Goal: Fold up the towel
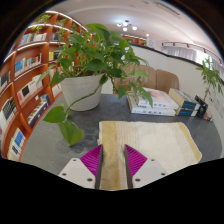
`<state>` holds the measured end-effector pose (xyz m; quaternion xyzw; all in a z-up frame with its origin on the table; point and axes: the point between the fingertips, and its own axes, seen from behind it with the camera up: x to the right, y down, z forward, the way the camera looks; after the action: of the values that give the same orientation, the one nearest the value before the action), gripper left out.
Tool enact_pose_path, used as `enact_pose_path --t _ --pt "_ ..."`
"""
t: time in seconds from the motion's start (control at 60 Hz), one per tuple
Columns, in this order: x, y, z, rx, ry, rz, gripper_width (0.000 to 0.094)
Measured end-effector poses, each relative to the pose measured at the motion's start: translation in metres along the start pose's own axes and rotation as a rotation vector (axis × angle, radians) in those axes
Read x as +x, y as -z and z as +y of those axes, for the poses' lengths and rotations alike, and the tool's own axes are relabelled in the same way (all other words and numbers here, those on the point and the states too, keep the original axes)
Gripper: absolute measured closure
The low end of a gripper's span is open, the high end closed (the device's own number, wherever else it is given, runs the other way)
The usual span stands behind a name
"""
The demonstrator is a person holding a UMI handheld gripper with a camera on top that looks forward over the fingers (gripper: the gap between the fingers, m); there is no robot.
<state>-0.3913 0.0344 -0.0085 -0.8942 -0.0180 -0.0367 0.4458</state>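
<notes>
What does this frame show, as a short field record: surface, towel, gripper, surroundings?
surface: grey table
towel: pale beige cloth towel, lying flat on the table, reaching between and beyond the fingers
gripper: two-finger gripper, magenta pads, fingers open with the towel's near edge between them, not clamped
plant: leafy green plant in a white pot, beyond the towel
books: stack of books beside the plant
background: wooden bookshelves behind the plant
fold state: not visibly folded yet

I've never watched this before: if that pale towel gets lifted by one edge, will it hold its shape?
Probably not. The towel lies flat and thin on the table, so it should droop and feel light. The open tool frames its near edge.
</notes>
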Motion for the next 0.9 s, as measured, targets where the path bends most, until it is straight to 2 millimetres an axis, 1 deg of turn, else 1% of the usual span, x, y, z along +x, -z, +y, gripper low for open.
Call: enact_pose_path --t 0.05,0.067,0.083,0.1,0.117,0.2,0.267,0.333,0.35,0.417,0.483,0.567,0.617,0.633,0.65,0.683,0.733,0.767,0.8,0.817,0.833,0.867,0.9 --pt "-0.003 -0.001 -0.001 0.004 -0.003 -0.02 0.0692" --pt "0.004 -0.004 -0.004 0.004 -0.003 -0.023 0.0721" --pt "0.002 -0.005 -0.001 0.0 -0.003 -0.019 0.072" --pt "0.006 -0.006 -0.001 -0.002 0.001 -0.003 0.0843" --pt "0.009 -0.005 -0.001 -0.004 0.007 0.011 0.0896" --pt "0.005 -0.002 0.0 -0.03 -0.045 -0.023 0.0898" --pt "0.004 0.004 -0.007 -0.052 -0.127 -0.071 0.0899" --pt "0.015 0.019 -0.03 -0.04 -0.22 -0.114 0.0898" --pt "0.018 0.02 -0.036 -0.036 -0.236 -0.118 0.0898" --pt "0.047 0.038 -0.061 -0.016 -0.292 -0.124 0.0898" --pt "0.081 0.049 -0.081 -0.002 -0.353 -0.122 0.0898" --pt "0.131 0.051 -0.091 0.001 -0.395 -0.097 0.0898" --pt "0.165 0.046 -0.089 0.008 -0.383 -0.074 0.0896" --pt "0.175 0.043 -0.086 0.004 -0.376 -0.065 0.0859" --pt "0.186 0.04 -0.081 -0.003 -0.37 -0.056 0.0845" --pt "0.203 0.036 -0.072 -0.021 -0.357 -0.04 0.0846" --pt "0.23 0.022 -0.054 -0.053 -0.328 -0.023 0.0836" --pt "0.245 0.014 -0.041 -0.078 -0.302 -0.016 0.0781" --pt "0.259 0.008 -0.03 -0.096 -0.272 -0.006 0.0676" --pt "0.267 0.006 -0.026 -0.096 -0.254 -0.001 0.0555" --pt "0.273 0.002 -0.023 -0.096 -0.237 0.008 0.0532" --pt "0.286 -0.002 -0.016 -0.103 -0.212 0.023 0.0388" --pt "0.298 -0.004 -0.013 -0.102 -0.199 0.033 0.0267"
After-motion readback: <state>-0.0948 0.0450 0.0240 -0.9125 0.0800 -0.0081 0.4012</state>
